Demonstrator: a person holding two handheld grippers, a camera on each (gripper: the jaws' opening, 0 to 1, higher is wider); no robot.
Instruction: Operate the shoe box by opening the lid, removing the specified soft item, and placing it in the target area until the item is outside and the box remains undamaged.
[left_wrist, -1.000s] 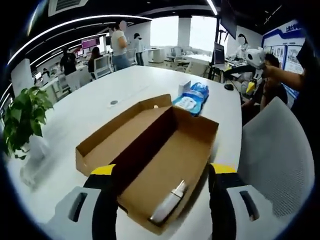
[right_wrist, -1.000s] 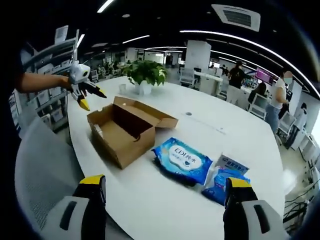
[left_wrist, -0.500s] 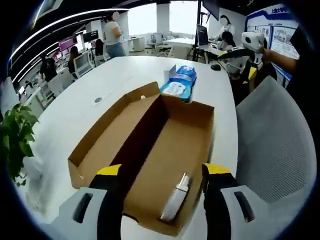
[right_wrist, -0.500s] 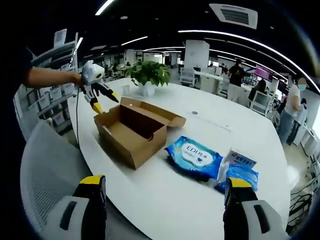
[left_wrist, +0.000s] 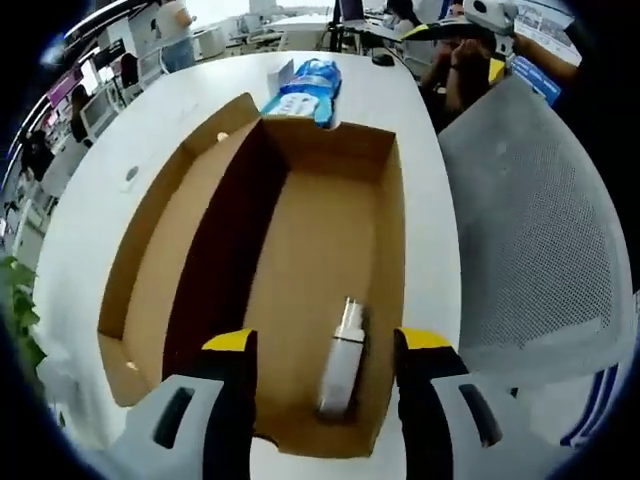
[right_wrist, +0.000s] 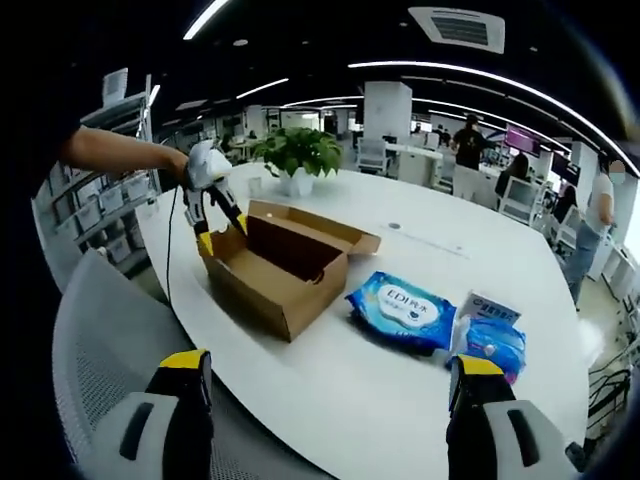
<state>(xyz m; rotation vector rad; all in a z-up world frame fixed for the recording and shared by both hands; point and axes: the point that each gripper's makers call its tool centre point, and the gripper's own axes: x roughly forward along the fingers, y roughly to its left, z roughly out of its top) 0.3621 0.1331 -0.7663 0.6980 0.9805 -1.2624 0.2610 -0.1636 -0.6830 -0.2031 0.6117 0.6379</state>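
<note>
The left tool (left_wrist: 320, 380), jaws wide and holding nothing, has been brought down over the open shoe box (left_wrist: 300, 230) on the table (right_wrist: 420, 380), above the soft item (left_wrist: 342, 356) inside, so grasping seems next, while the right tool (right_wrist: 320, 410) is kept wide, well apart.

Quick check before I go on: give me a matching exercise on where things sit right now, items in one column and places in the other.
Items:
1. white tube
2. blue wipes pack
3. potted plant
4. left gripper

Places:
A. far side of the table, beyond the box
B. on the box floor
C. at the box's end
D. on the table, beside the box

Pairs: 1-B, 2-D, 3-A, 4-C
</note>
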